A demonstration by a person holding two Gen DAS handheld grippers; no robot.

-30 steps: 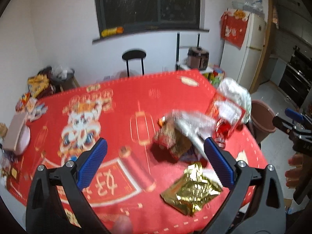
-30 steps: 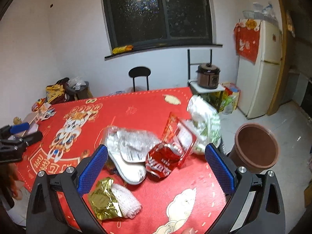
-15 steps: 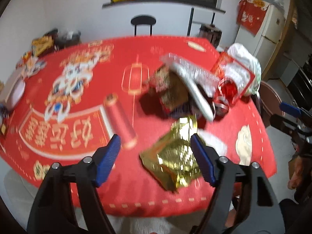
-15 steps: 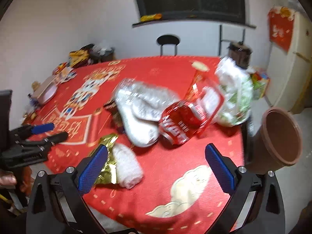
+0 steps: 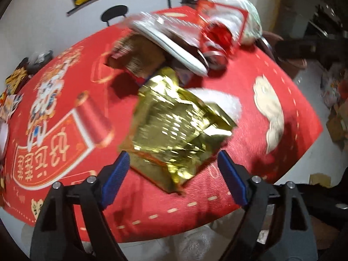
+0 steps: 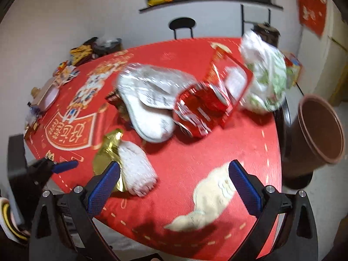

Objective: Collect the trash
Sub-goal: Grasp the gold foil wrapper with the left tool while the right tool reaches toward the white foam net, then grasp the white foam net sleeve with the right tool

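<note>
A crumpled gold foil wrapper (image 5: 176,128) lies near the front edge of the red tablecloth (image 5: 256,152), partly over a white foam net (image 5: 219,100). My left gripper (image 5: 174,158) hovers just in front of the wrapper, jaws opening, the wrapper's near edge between the blue pads without contact. Behind lie a brown snack bag (image 5: 139,58), a white plastic package (image 5: 174,43) and a crushed red can (image 5: 217,37). My right gripper (image 6: 174,171) stands open above bare cloth, its left pad close to the foam net (image 6: 134,169) and gold wrapper (image 6: 106,152). The can (image 6: 198,111) lies further back.
A brown bin (image 6: 315,130) stands on the floor off the table's right edge. A white and green plastic bag (image 6: 265,76) sits at the table's far right. Snack packets (image 6: 65,74) crowd the far left. A black stool (image 6: 182,26) stands behind the table.
Both grippers have come down toward the table. The left one has closed in on the gold wrapper, which now fills the middle of its view. The right view now looks more steeply down.
</note>
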